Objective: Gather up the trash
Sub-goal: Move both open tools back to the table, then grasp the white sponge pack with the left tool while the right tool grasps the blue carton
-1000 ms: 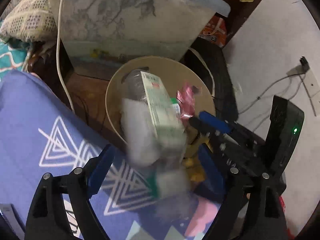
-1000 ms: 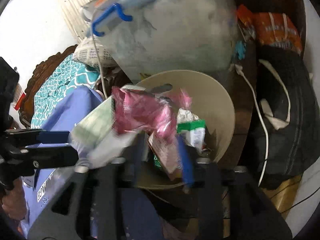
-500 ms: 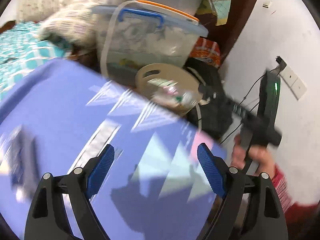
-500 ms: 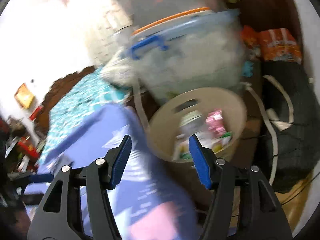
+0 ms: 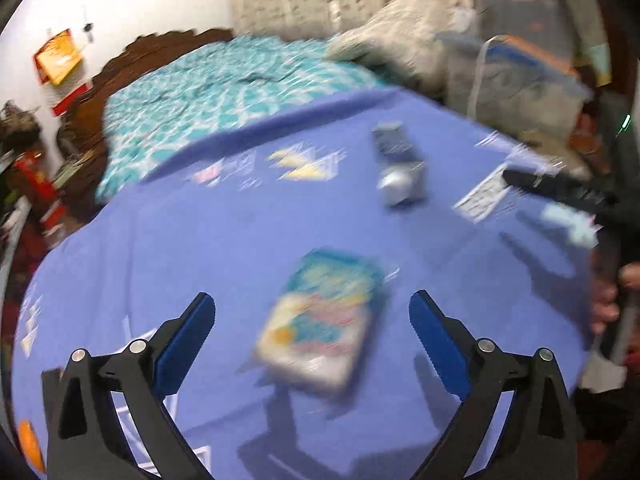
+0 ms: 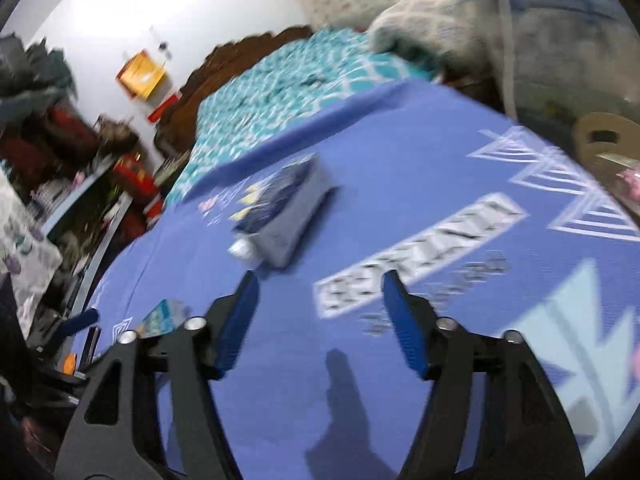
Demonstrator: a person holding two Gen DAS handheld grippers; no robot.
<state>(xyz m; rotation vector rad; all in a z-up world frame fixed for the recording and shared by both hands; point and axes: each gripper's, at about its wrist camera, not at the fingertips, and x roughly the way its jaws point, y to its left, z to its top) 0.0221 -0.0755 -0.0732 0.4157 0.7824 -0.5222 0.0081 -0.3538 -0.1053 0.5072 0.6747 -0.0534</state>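
Observation:
A colourful snack packet lies on the blue patterned cloth, between and just ahead of my open, empty left gripper. A dark blue and grey carton lies farther off; it also shows in the right wrist view, ahead and left of my open, empty right gripper. The snack packet shows at the far left there. The beige bin with trash in it is at the right edge.
A bed with a teal cover lies beyond the cloth. A clear storage box with a blue lid and a pillow stand at the right. Cluttered shelves are at the left. The other gripper's body crosses the right side.
Both grippers dropped trash into the beige bin, then swung left away from it. They now face the blue cloth with the packet and carton, both open and empty.

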